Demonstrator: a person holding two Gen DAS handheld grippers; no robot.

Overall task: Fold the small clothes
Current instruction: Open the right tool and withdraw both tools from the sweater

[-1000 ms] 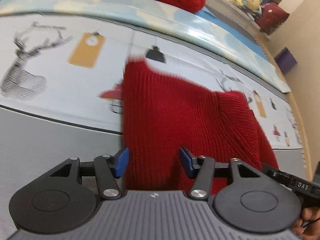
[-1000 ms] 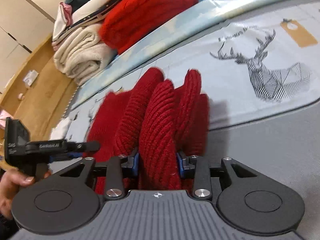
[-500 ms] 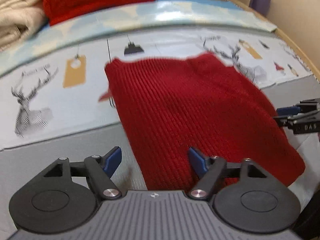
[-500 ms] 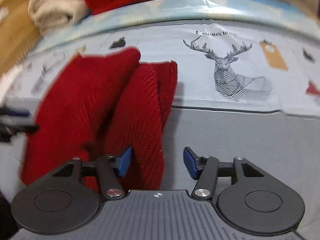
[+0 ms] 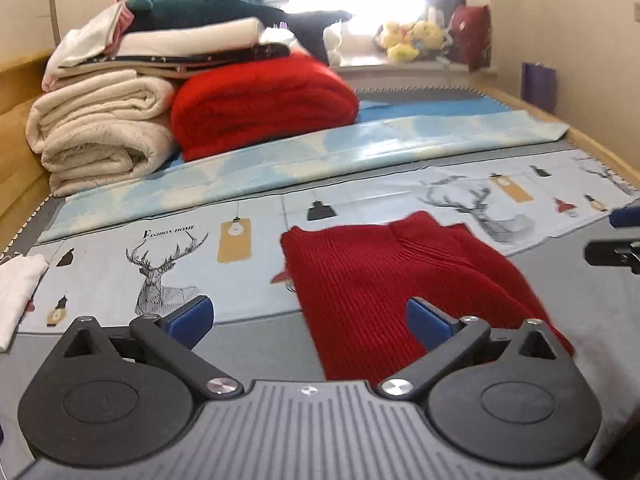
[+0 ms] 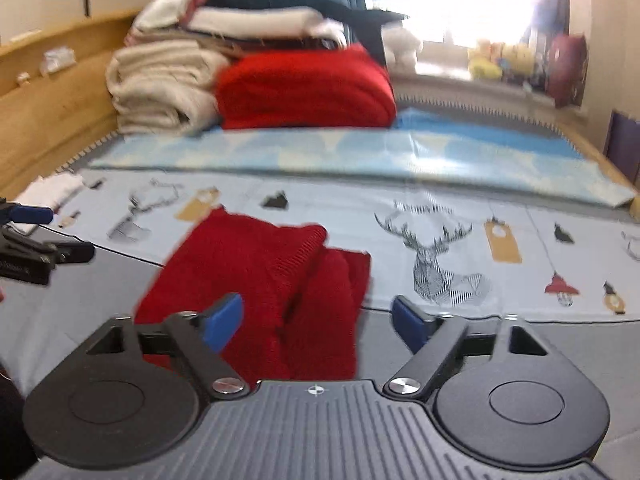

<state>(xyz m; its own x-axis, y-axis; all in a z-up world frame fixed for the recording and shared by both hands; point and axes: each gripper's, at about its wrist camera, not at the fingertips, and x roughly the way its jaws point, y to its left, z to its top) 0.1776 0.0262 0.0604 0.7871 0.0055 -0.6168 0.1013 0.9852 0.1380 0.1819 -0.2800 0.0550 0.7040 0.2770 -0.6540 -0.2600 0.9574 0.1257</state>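
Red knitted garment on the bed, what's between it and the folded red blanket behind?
Deer-print sheet, then a light blue cloth; left wrist view shows it.

Red ribbed knit garment lies folded on the printed sheet

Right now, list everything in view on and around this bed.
red ribbed knit garment: one, red, lying on the sheet, front centre, free of both tongs
deer-print sheet: one, pale blue, under the garment
sky-blue cloth: one, behind the sheet
folded red blanket: one, far left
cream folded blankets: stacked, beside the red one
plush toys: several, yellow, windowsill
white cloth: one, left edge
left tongs: open
right tongs: open
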